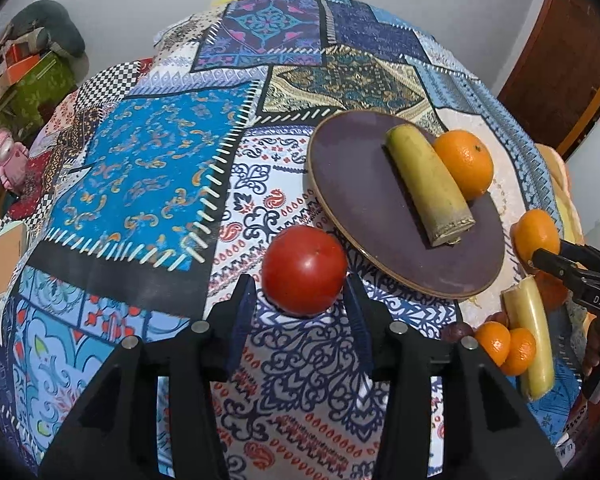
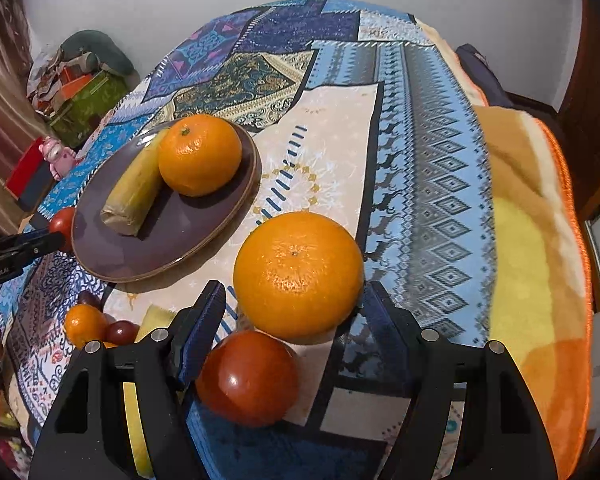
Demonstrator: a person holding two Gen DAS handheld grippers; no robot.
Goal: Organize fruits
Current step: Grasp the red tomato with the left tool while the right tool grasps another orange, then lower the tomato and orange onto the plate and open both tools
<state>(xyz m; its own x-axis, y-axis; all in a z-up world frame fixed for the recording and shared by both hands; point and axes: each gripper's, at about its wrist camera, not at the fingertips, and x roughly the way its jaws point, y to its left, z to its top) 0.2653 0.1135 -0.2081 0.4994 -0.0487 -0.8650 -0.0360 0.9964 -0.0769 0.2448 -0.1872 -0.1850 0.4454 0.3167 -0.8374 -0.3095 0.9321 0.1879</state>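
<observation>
A round brown plate (image 1: 364, 216) (image 2: 188, 236) holds a cut banana piece (image 1: 428, 184) (image 2: 136, 188) and an orange (image 1: 466, 162) (image 2: 199, 154). My left gripper (image 1: 300, 300) has its jaws around a red tomato (image 1: 304, 270) (image 2: 62, 222) just left of the plate; its pads seem to touch both sides. My right gripper (image 2: 296, 300) has its jaws wide around a large orange (image 2: 298, 274) (image 1: 536, 236), with a small gap on the left side. A second tomato (image 2: 248, 376) lies under it.
The table wears a patchwork cloth (image 1: 148, 168). A second banana piece (image 1: 530, 340), small oranges (image 1: 506, 344) (image 2: 85, 326) and dark grapes (image 2: 121, 331) lie near the right gripper. A yellow-orange blanket (image 2: 540, 240) covers the right edge. Boxes (image 1: 36, 80) stand far left.
</observation>
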